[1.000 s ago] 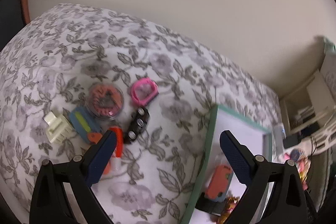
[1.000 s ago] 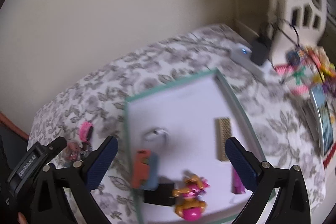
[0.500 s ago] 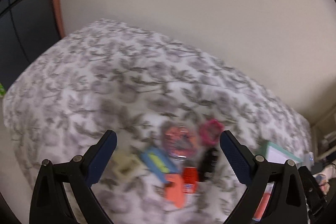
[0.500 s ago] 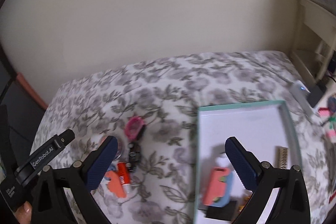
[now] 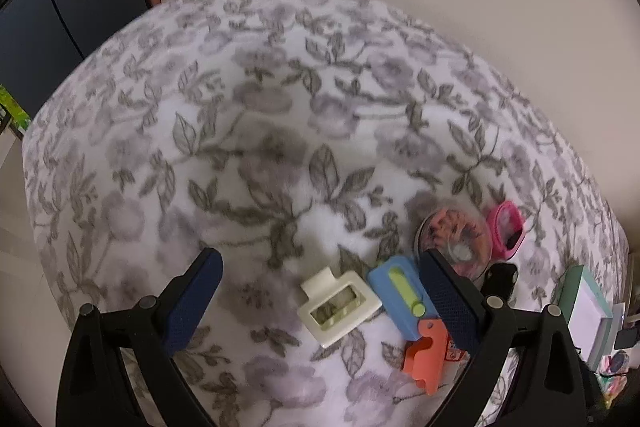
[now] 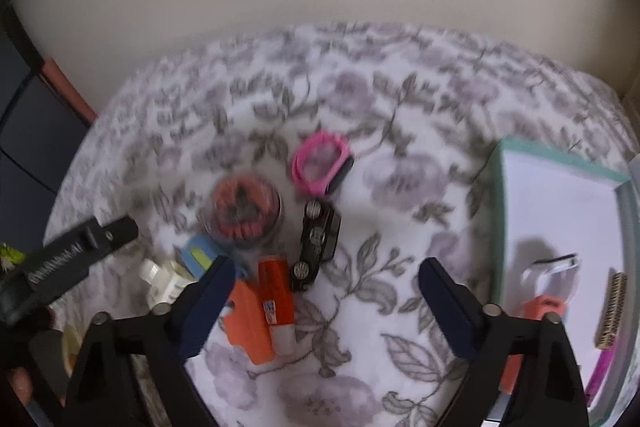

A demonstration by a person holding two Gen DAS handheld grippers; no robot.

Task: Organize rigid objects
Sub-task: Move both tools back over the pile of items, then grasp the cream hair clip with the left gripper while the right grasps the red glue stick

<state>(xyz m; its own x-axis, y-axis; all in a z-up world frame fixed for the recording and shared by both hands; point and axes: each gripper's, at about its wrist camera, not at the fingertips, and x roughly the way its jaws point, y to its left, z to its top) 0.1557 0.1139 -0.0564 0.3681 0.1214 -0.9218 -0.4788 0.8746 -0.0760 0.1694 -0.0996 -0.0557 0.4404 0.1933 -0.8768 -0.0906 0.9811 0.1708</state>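
Observation:
Small rigid objects lie in a cluster on the floral cloth. In the left wrist view: a cream clip (image 5: 339,303), a blue and orange toy (image 5: 404,291), a round clear box with orange contents (image 5: 456,237) and a pink case (image 5: 507,229). My left gripper (image 5: 320,301) is open and empty, with the cream clip between its fingers' line. In the right wrist view: the pink case (image 6: 320,163), the round box (image 6: 244,213), a black toy car (image 6: 318,239), an orange tube (image 6: 276,299). My right gripper (image 6: 326,301) is open and empty just right of the tube.
A teal-rimmed white tray (image 6: 500,227) sits at the right and holds several items, among them a wooden comb (image 6: 610,311). The tray also shows in the left wrist view (image 5: 570,291). The left gripper's body (image 6: 76,251) crosses the right view's left side. A wall stands behind.
Both grippers swung left, away from the tray and toward the cluster. The left one came closer to the cream clip. Both stayed open.

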